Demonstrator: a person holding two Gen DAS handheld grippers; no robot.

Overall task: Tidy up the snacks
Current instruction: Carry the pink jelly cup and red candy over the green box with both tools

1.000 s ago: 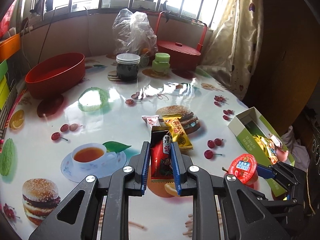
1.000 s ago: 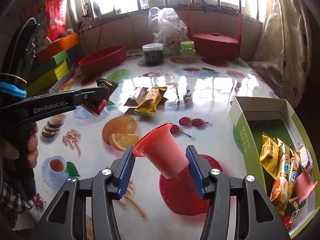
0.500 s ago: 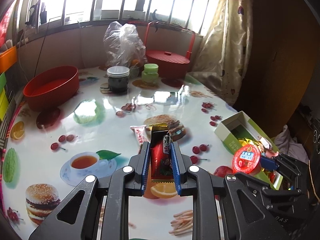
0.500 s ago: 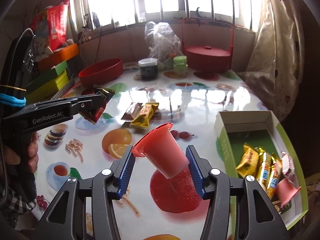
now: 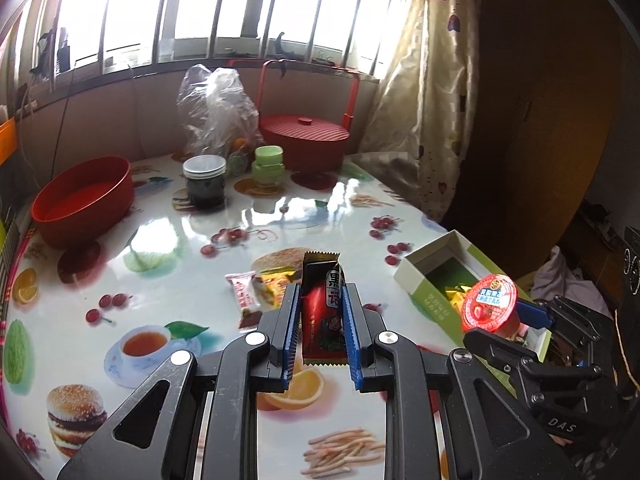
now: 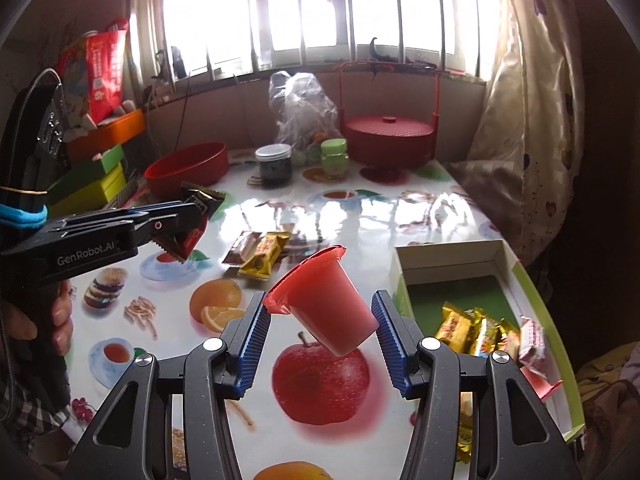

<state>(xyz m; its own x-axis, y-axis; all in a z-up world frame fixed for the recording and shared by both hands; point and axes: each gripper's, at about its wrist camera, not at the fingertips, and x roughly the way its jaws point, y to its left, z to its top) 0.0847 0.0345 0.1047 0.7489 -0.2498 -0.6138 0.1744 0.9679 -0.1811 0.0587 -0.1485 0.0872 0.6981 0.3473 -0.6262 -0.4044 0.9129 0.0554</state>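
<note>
Table point(image 6: 400, 216): glossy, with two loose snacks point(image 6: 258, 252) lying mid-table; anything you drop here can slide.
Box point(image 6: 448, 258): open, near your right, already part full; a careless release could bounce off its wall.
Right hand-held gripper point(image 6: 320, 322): half open, clamped on a tilted jelly cup point(image 6: 330, 306) above the table; its tapered sides could slip.
Left hand-held gripper point(image 5: 320, 316): nearly closed on a red snack bar point(image 5: 322, 312); squeezing may crush it.

Got my left hand-held gripper point(image 5: 320, 316) clamped tight on a snack packet point(image 5: 322, 320), pointing down at an angle. Right hand-held gripper point(image 6: 320, 330) pinches a jelly cup point(image 6: 326, 306) tilted sideways, both held up off the counter point(image 5: 160, 280).
</note>
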